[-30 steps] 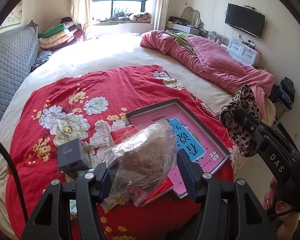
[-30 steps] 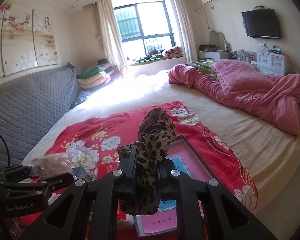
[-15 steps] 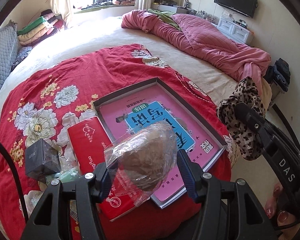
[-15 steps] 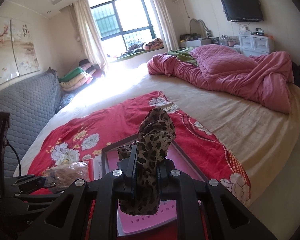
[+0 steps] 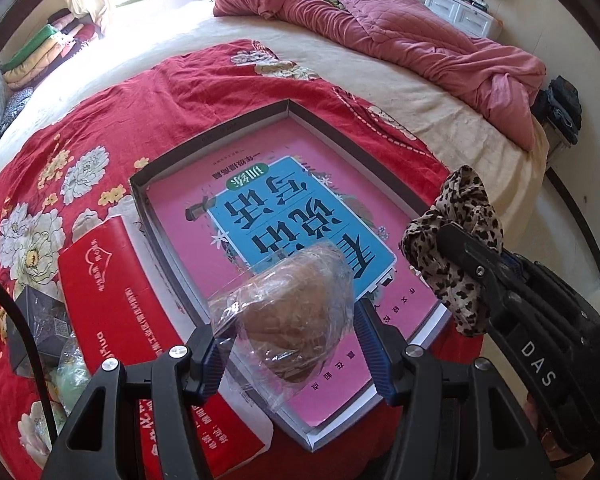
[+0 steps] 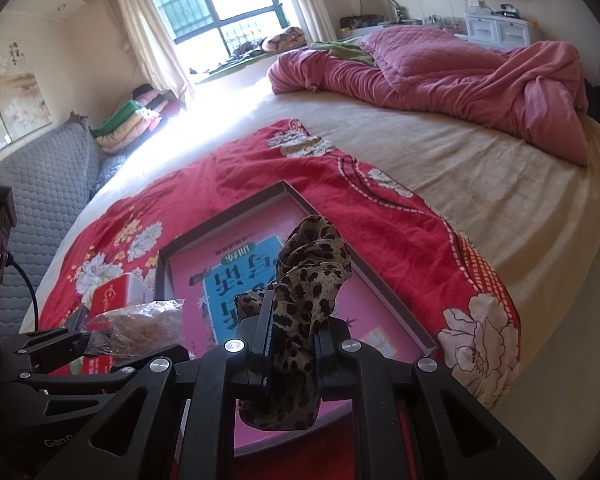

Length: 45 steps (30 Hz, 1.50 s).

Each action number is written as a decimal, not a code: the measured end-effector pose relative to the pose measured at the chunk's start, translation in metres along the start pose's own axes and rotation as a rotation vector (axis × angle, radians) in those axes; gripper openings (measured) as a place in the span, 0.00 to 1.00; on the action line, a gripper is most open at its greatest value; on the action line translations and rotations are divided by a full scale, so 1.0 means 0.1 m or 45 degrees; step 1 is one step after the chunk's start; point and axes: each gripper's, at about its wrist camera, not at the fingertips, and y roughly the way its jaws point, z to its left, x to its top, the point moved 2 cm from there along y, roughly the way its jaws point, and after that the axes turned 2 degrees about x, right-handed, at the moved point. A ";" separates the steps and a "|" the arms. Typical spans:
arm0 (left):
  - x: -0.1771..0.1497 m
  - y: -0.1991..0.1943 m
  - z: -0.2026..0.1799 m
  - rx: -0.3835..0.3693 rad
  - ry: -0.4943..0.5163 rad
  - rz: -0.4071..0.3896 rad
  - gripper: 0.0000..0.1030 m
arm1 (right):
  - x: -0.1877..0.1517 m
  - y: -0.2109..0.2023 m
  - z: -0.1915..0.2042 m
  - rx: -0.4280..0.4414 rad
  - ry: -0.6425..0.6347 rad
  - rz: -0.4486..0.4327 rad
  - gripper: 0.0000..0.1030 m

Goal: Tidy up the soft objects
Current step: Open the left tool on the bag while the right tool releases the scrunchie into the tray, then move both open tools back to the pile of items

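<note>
My left gripper (image 5: 288, 344) is shut on a clear plastic bag of brown fluffy stuff (image 5: 292, 316) and holds it above the near end of a grey-rimmed shallow box (image 5: 220, 132) with a pink and blue book (image 5: 300, 216) in it. My right gripper (image 6: 290, 344) is shut on a leopard-print cloth (image 6: 308, 280), held above the box's (image 6: 220, 216) near right part. The cloth (image 5: 460, 240) and right gripper show at the right of the left wrist view; the bag (image 6: 148, 324) shows at the left of the right wrist view.
The box lies on a red floral blanket (image 5: 100, 120) on a big bed. Left of the box are a red pack (image 5: 112, 292), a dark small box (image 5: 40, 320) and a greenish bag (image 5: 72, 372). A pink quilt (image 5: 400, 40) lies at the far right; the bed edge is near right.
Both grippers have moved forward and lower over the box, still holding the bag and the cloth. The box now fills more of both views.
</note>
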 end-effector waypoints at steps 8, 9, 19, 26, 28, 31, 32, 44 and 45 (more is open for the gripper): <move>-0.06 0.24 -0.13 0.002 0.073 0.092 0.57 | -0.06 0.31 -0.06 0.000 0.008 0.103 0.17; -0.07 0.25 -0.14 0.001 0.080 0.099 0.57 | -0.07 0.35 -0.07 -0.001 0.010 0.114 0.17; -0.11 0.34 -0.19 0.010 0.125 0.130 0.58 | -0.12 0.46 -0.18 -0.029 0.075 0.157 0.36; -0.14 0.30 -0.19 0.001 0.109 0.105 0.60 | -0.06 0.30 -0.31 -0.059 0.152 0.082 0.46; -0.16 0.27 -0.18 -0.001 0.100 0.091 0.61 | -0.02 0.20 -0.36 -0.068 0.183 0.024 0.49; -0.16 0.20 -0.17 0.005 0.098 0.058 0.65 | 0.03 0.03 -0.41 -0.088 0.224 -0.068 0.57; -0.16 0.18 -0.16 0.008 0.095 0.046 0.66 | 0.05 -0.02 -0.43 -0.098 0.229 -0.096 0.57; -0.20 -0.19 -0.01 -0.031 0.041 -0.089 0.78 | 0.23 -0.47 -0.29 -0.157 0.181 -0.333 0.70; -0.22 -0.23 0.02 -0.032 0.034 -0.105 0.80 | 0.24 -0.50 -0.26 -0.155 0.176 -0.343 0.70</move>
